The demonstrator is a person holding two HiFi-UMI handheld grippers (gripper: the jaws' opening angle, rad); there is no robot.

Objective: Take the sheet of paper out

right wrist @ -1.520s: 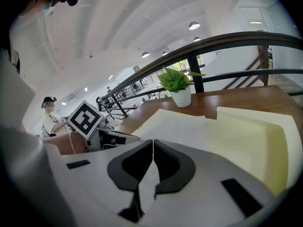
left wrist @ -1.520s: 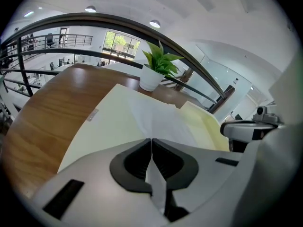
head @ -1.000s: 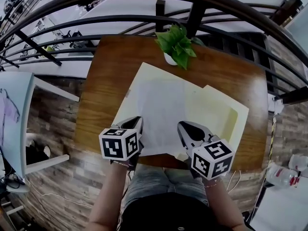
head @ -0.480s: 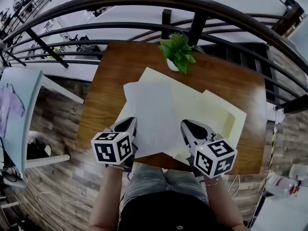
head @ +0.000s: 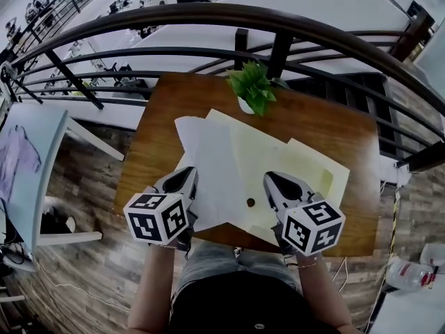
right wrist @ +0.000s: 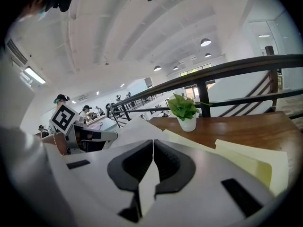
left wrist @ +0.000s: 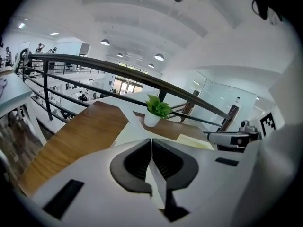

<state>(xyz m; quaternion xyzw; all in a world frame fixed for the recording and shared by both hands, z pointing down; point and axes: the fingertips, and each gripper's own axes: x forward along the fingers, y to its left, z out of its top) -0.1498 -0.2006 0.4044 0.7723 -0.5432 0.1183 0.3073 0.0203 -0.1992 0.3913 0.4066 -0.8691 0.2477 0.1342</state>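
A white sheet of paper [head: 208, 162] lies partly out of a pale yellow folder [head: 292, 169] on the wooden table [head: 163, 110], sticking out past the folder's left and far edges. My left gripper [head: 182, 181] is shut on the sheet's near left edge; in the left gripper view the paper [left wrist: 124, 119] runs forward from the closed jaws of that gripper [left wrist: 151, 140]. My right gripper [head: 272, 181] is shut on the folder's near edge, and in the right gripper view a pale strip shows between the closed jaws of this gripper [right wrist: 153, 141], with the folder [right wrist: 246, 157] to the right.
A small green plant in a white pot [head: 254, 88] stands at the table's far edge, just beyond the papers. A dark metal railing [head: 278, 26] curves behind the table. A small dark dot [head: 250, 202] marks the folder between the grippers. Wood-plank floor [head: 90, 186] lies to the left.
The white sheet has slid left and outward from the folder, its far left corner now over bare wood. My left gripper moved left with it; the right gripper stayed on the folder.
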